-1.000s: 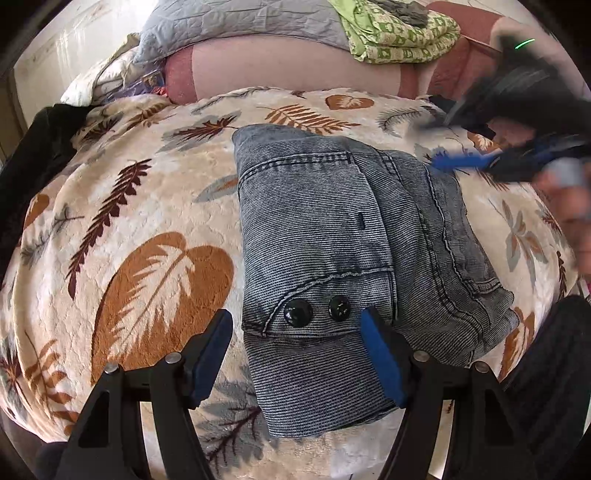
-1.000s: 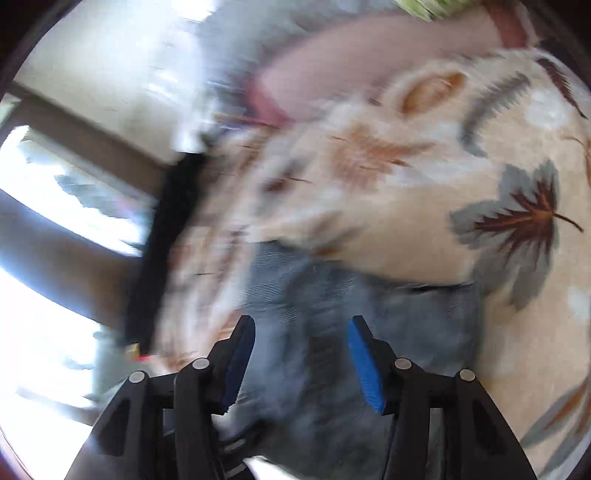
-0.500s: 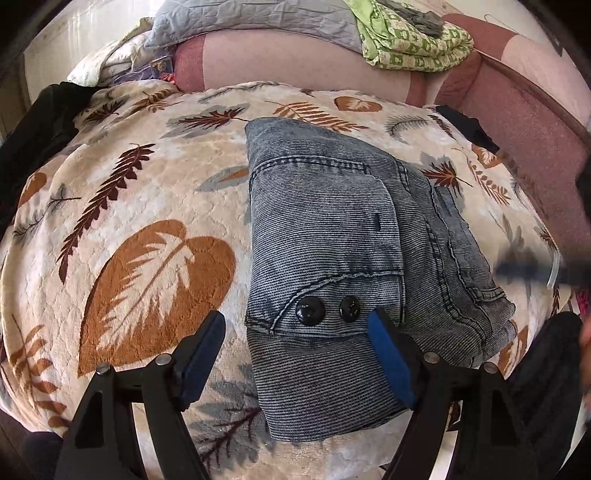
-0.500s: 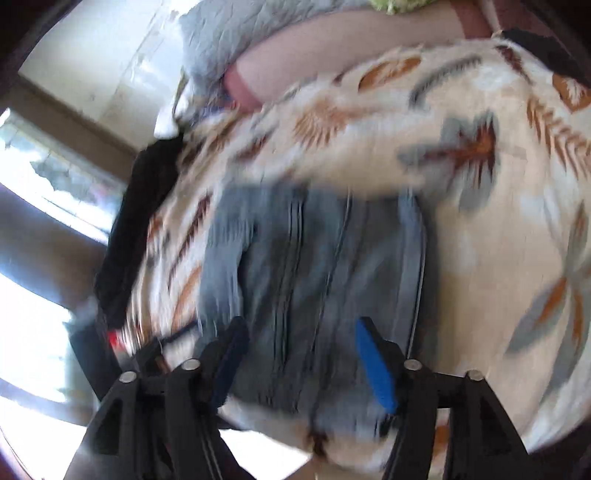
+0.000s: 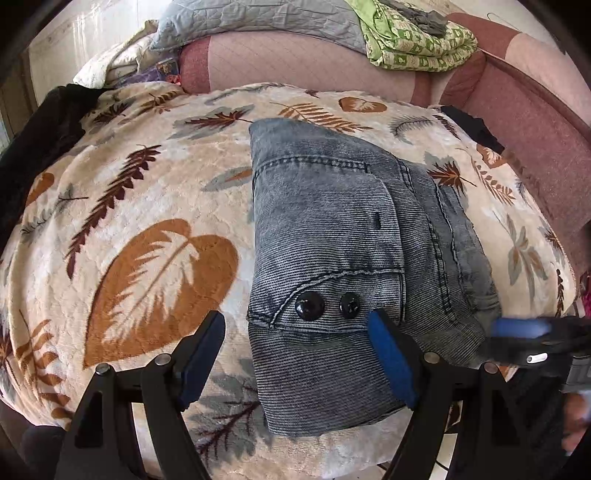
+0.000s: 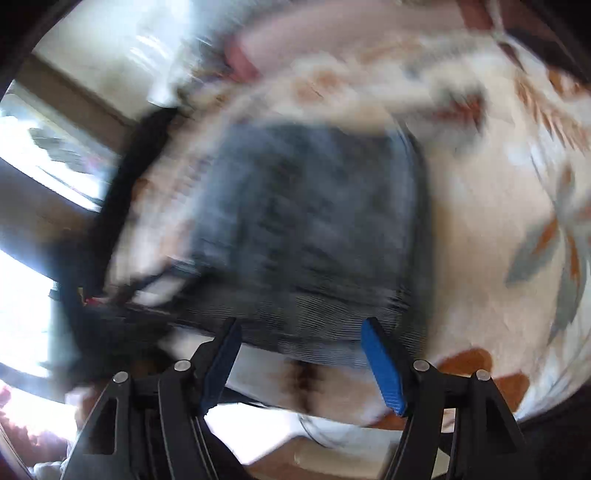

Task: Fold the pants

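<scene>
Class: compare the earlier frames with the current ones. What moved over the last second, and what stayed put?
The right gripper swept from the far right down to the folded jeans' near-right corner, open. The left gripper stayed open, hovering. Jeans and leaf blanket unchanged; nothing grasped.

Left claw: black triangular arms, silver pivot screws, blue pads. Right claw: identical black arms, screws, blue pads.

I see a cream leaf-print blanket covering the bed. At 12 o'clock sits a pink cushioned back with a grey quilt; at 1 o'clock, green patterned cloth. Bright windows glare at 9 o'clock in the right view.
</scene>
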The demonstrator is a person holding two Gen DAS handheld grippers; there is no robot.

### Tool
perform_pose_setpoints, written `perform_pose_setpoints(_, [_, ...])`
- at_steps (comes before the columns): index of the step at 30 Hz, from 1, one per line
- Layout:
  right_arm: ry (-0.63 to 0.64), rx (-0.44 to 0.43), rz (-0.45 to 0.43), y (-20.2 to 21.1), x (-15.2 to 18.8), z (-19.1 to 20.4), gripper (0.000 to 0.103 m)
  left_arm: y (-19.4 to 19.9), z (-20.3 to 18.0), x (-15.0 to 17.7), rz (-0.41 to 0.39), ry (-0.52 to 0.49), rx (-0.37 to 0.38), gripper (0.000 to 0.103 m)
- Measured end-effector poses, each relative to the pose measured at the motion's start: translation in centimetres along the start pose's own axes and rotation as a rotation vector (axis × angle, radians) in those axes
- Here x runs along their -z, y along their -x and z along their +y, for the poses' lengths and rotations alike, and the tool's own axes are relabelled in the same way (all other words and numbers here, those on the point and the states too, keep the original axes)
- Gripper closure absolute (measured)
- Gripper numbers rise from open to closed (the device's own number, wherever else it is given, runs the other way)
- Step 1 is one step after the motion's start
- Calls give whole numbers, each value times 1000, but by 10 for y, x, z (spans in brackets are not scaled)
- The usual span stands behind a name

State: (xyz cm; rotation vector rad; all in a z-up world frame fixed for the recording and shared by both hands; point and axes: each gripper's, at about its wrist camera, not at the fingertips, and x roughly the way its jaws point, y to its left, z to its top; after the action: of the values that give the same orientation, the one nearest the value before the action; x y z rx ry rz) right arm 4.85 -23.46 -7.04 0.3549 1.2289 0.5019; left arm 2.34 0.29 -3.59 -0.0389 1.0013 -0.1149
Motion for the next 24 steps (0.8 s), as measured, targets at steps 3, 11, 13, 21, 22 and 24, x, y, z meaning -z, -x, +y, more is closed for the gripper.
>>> perform_pose_setpoints(3, [24, 0, -44, 24, -5, 14, 34, 3, 2, -1, -3, -1, 8, 23])
perform_pose_setpoints(11, [-91, -110, -89, 62, -15, 2, 34, 26, 52, -8, -61, 213, 125, 23])
perform_pose_setpoints(13, [-137, -183, -55, 58, -3, -6, 34, 24, 66, -9, -54, 241, 109, 23])
perform_pose_setpoints(21, [-325, -316, -4, 1, 6, -14, 34, 7, 75, -8, -3, 286, 120, 23])
perform_pose_setpoints(22, [-357, -324, -9, -3, 5, -18, 34, 7, 75, -7, -5, 290, 121, 23])
perform_pose_setpoints(24, [-405, -340, -30, -8, 5, -25, 34, 8, 76, -7, -7, 294, 122, 23])
